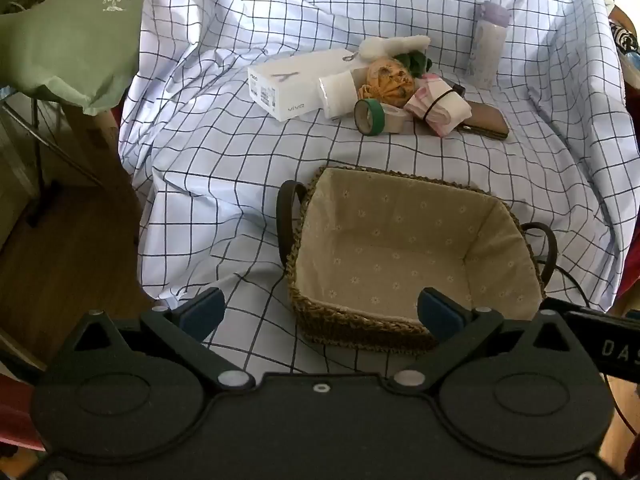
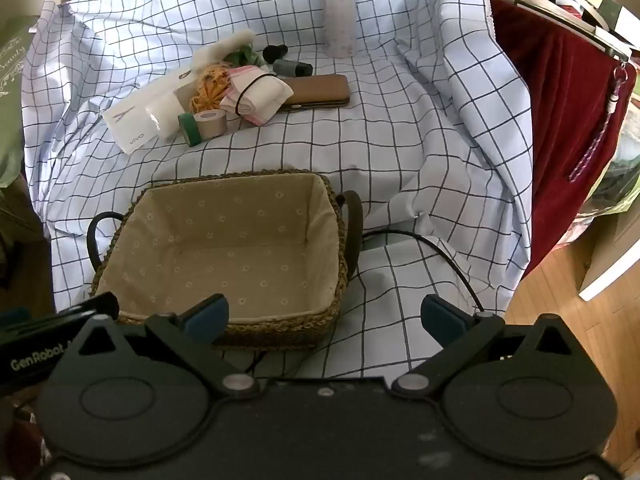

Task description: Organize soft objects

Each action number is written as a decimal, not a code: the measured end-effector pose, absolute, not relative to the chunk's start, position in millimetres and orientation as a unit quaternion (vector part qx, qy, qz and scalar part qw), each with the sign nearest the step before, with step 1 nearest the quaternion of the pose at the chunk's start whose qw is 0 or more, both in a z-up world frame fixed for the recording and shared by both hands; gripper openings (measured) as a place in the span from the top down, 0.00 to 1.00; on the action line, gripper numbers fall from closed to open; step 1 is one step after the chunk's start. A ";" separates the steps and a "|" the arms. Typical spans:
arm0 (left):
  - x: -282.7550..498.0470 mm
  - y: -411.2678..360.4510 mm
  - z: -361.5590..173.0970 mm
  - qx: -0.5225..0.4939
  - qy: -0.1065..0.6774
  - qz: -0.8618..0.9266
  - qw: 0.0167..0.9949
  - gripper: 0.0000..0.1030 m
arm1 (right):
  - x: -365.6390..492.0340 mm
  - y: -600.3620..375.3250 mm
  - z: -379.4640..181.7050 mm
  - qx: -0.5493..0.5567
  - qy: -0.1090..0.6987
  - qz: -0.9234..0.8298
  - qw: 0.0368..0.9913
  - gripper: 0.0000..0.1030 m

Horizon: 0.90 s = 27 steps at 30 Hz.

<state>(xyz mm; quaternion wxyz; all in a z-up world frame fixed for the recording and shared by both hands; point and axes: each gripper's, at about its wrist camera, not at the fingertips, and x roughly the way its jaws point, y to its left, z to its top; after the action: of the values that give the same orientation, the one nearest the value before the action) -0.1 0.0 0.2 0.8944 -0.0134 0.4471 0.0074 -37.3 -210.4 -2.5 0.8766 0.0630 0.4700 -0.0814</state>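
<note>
Both my grippers hang over the near edge — left gripper (image 1: 320, 312) and right gripper (image 2: 325, 314), fingers spread wide, nothing between. Woven basket (image 2: 280, 320) empty; the soft pile (image 1: 400, 80) sits well beyond.

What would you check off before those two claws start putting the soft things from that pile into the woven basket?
1. Left gripper open, nothing in it: ok.
2. Right gripper open, nothing in it: ok.
3. Basket has room, only its lining shows: ok.
4. Soft items reachable: the banded cloth bundle lies on top of the pile: ok.
5. Soft things apart from hard ones: not ok, the bundle touches the tape rolls and brown case.
6. Black cable clear of the basket: cannot tell.
</note>
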 end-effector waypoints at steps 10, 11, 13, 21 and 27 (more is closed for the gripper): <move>-1.5 -1.9 0.9 -0.005 0.441 0.011 0.897 0.03 | -36.9 -210.4 -2.5 0.064 0.468 -0.081 0.878 0.00; -1.3 -1.9 0.8 -0.005 0.441 0.011 0.897 0.03 | -36.8 -210.4 -2.6 0.064 0.468 -0.081 0.878 0.00; -1.1 -1.0 0.7 -0.006 0.442 0.010 0.897 0.03 | -36.9 -210.3 -2.5 0.064 0.468 -0.081 0.878 0.00; -1.0 -0.6 0.7 -0.007 0.442 0.009 0.897 0.03 | -36.2 -211.8 -2.4 0.064 0.467 -0.080 0.878 0.00; -0.7 -0.5 0.4 -0.007 0.443 0.010 0.897 0.03 | -37.2 -209.2 -0.8 0.063 0.466 -0.080 0.879 0.00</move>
<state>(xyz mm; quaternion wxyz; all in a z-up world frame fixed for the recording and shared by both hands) -0.7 -0.5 0.4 0.8967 -0.0070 0.4425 0.0097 -37.2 -209.2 -0.8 0.8787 0.0630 0.4663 -0.0803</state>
